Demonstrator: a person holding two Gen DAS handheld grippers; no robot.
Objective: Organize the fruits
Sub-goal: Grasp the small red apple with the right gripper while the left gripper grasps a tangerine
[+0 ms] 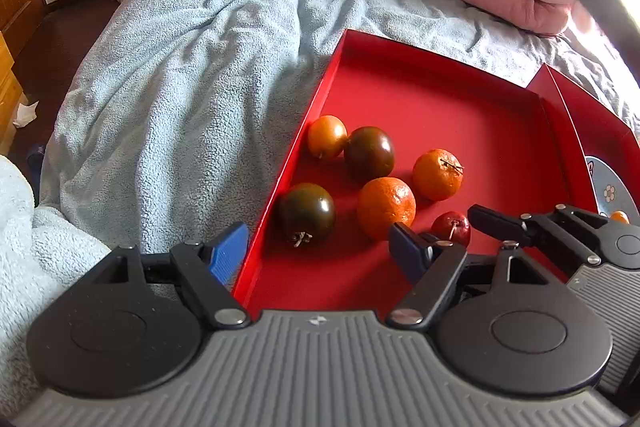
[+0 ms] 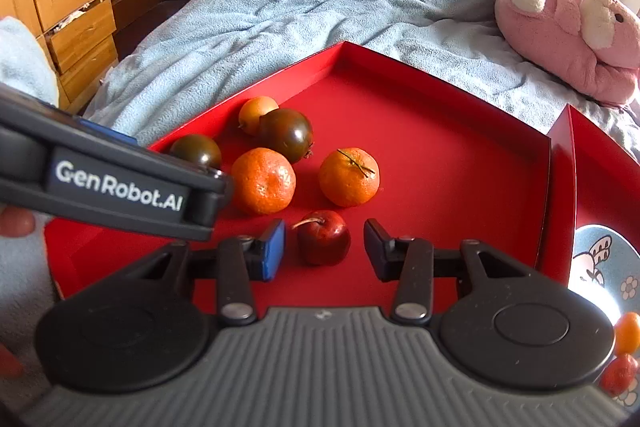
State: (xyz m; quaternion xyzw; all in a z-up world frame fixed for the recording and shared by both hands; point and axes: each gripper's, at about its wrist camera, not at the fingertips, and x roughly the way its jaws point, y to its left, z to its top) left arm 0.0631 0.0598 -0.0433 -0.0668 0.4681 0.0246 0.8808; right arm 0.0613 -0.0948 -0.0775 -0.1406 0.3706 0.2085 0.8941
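While the left claw (image 1: pixel 318 245) hangs wide open and empty over the red tray's (image 1: pixel 440 99) left wall, a dark tomato (image 1: pixel 307 213) just ahead, the right claw (image 2: pixel 325 241) stands open around 1 small red fruit (image 2: pixel 324 235) on the tray floor, its pads just clear of it, with 2 oranges (image 2: pixel 263 181) (image 2: pixel 349 177) beyond.

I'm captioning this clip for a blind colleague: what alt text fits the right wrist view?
The right gripper straddles a small red fruit without touching it, in a red tray on a blue blanket. Beyond lie two oranges, other fruit and a pink plush toy.
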